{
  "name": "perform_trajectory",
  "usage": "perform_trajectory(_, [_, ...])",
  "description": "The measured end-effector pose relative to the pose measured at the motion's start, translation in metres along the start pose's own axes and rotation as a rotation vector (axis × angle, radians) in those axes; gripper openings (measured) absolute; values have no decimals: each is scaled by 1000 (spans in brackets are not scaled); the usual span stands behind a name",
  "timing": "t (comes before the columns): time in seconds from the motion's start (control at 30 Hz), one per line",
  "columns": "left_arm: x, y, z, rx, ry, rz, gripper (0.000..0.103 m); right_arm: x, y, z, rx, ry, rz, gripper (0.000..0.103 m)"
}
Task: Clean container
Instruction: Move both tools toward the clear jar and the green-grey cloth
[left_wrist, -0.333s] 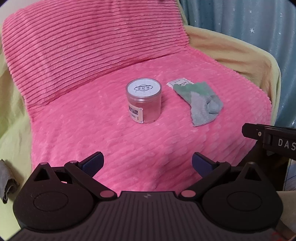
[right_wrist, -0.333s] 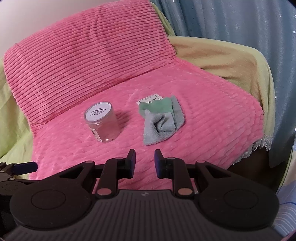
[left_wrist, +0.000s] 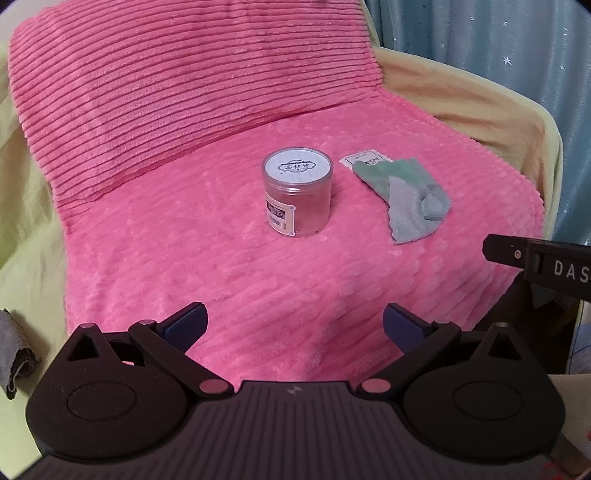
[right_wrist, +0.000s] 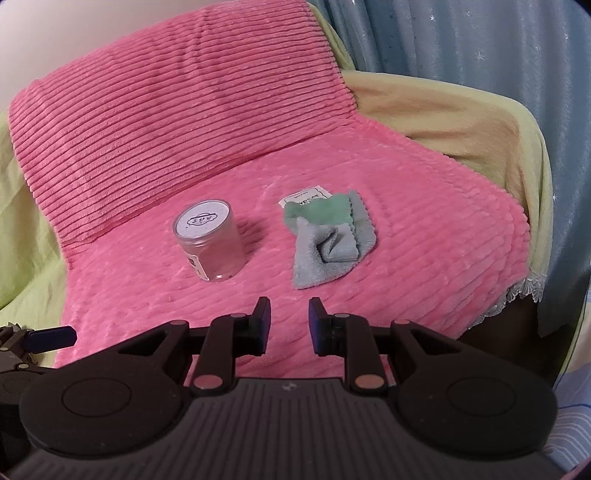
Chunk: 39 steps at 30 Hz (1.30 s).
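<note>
On my far left, a crumpled grey rag (left_wrist: 14, 354) hangs at the edge of the yellow-green cover (left_wrist: 26, 240) that lies under everything. Next over, my left gripper (left_wrist: 293, 326) hovers low above the front of the pink ribbed blanket (left_wrist: 229, 266), its blue-padded fingers (left_wrist: 186, 325) spread wide with nothing between them. In the right wrist view I catch the tip of that same gripper poking in at the lower left.

Moving along to the middle: there is the container (left_wrist: 297, 197), a clear round jar standing upright on the blanket's seat part, white printed lid on top, a label on its side facing my left camera. It stands free, well ahead of both grippers. Behind it the blanket climbs the chair back.

Just right of the jar, apart from it, lies the cloth (left_wrist: 410, 199), a rumpled grey and green towel, folded over itself. Its far end covers part of a small white card (left_wrist: 364, 159) with print I cannot read.

My right gripper (right_wrist: 289, 325) hangs above the blanket's front edge, short of the cloth, fingers drawn near each other with a narrow gap, gripping nothing. Far right, a blue curtain (right_wrist: 480, 40) with small stars hangs behind the chair arm.
</note>
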<state>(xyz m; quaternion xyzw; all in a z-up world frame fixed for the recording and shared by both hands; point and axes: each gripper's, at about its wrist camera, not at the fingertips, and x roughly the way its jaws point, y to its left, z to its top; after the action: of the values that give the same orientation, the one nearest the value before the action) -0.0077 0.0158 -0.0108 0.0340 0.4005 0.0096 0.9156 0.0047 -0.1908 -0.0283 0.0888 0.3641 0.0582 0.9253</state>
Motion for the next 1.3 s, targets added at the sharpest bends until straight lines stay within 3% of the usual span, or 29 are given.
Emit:
perform_trajectory(0.13, [-5, -5, 6, 27, 15, 11, 102, 2, 0, 1, 13, -13, 4, 26])
perform_trajectory(0.37, [-4, -2, 9, 26, -7, -11, 102, -6, -4, -6, 44, -17, 13, 26])
perform_trajectory(0.43, [-2, -1, 11, 19, -7, -25, 102, 15, -5, -1, 46, -13, 10, 26])
perform_trajectory(0.67, [6, -2, 16, 43, -23, -27, 101, 23, -14, -3, 52, 17, 0, 26])
perform_trajectory(0.9, [21, 0, 21, 39, 21, -28, 101, 19, -39, -12, 68, 40, -8, 26])
perform_trajectory(1.0, [25, 1, 23, 39, 29, -25, 101, 36, -25, -2, 63, 58, -29, 26])
perform_trajectory(1.3, [32, 7, 21, 28, 48, -51, 101, 33, -39, -6, 59, 71, -27, 26])
